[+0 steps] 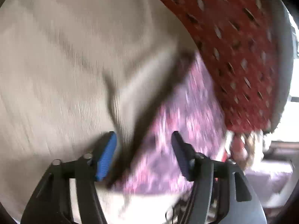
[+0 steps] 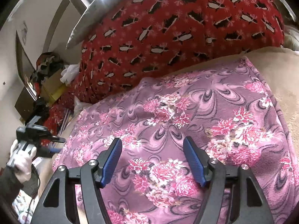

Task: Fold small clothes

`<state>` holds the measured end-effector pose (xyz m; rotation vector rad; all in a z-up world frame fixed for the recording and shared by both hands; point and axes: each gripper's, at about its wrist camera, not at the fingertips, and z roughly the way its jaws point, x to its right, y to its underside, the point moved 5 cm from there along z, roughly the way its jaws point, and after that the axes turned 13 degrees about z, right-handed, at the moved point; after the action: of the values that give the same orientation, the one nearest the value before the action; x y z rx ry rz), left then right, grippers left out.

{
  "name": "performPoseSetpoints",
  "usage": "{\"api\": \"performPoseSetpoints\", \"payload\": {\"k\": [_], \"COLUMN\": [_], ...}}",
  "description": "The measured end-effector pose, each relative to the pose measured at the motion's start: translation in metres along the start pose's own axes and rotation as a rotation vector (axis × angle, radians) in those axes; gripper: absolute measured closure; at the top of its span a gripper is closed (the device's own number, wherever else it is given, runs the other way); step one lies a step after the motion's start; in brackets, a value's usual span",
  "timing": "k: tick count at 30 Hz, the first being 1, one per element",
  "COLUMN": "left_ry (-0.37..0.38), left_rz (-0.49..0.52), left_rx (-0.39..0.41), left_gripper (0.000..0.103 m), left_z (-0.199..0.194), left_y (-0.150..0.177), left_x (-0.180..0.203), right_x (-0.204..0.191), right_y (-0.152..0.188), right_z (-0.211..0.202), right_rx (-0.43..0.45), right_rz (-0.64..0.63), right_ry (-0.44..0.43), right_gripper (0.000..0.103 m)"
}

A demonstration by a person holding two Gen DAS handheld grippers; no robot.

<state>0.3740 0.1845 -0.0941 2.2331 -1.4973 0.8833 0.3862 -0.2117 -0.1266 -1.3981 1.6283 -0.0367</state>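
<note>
A beige ribbed garment (image 1: 65, 65) fills most of the blurred left wrist view, creased toward my left gripper (image 1: 143, 140). That gripper is open; the garment's dark edge runs between its fingers, the left pad (image 1: 106, 155) beside the cloth. My right gripper (image 2: 152, 145) is open and empty above a purple floral blanket (image 2: 186, 112). The left gripper also shows at the far left of the right wrist view (image 2: 56, 143), held by a gloved hand. Beige cloth (image 2: 284, 78) lies at the right of that view.
A red penguin-print blanket (image 2: 168, 28) covers the back of the bed; it also shows in the left wrist view (image 1: 233, 46). A cardboard box with piled clothes (image 2: 50, 74) stands at the far left by a white wall.
</note>
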Motion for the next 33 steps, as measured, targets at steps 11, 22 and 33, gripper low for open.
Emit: {"api": "performPoseSetpoints", "payload": {"k": [11, 22, 33], "left_ry": [0.246, 0.265, 0.151], "left_rz": [-0.104, -0.100, 0.022], "left_rx": [0.033, 0.156, 0.107], "left_gripper": [0.042, 0.041, 0.080], "left_z": [0.029, 0.055, 0.070], "left_y": [0.102, 0.016, 0.009], "left_x": [-0.009, 0.008, 0.029], "right_x": [-0.002, -0.002, 0.000], "right_y": [0.000, 0.000, 0.000], "right_z": [0.002, 0.002, 0.002], "right_rx": [-0.003, 0.001, 0.006], "right_rz": [-0.020, -0.016, -0.007], "right_ry": [0.024, 0.014, -0.003], "right_gripper": [0.032, 0.032, 0.032]}}
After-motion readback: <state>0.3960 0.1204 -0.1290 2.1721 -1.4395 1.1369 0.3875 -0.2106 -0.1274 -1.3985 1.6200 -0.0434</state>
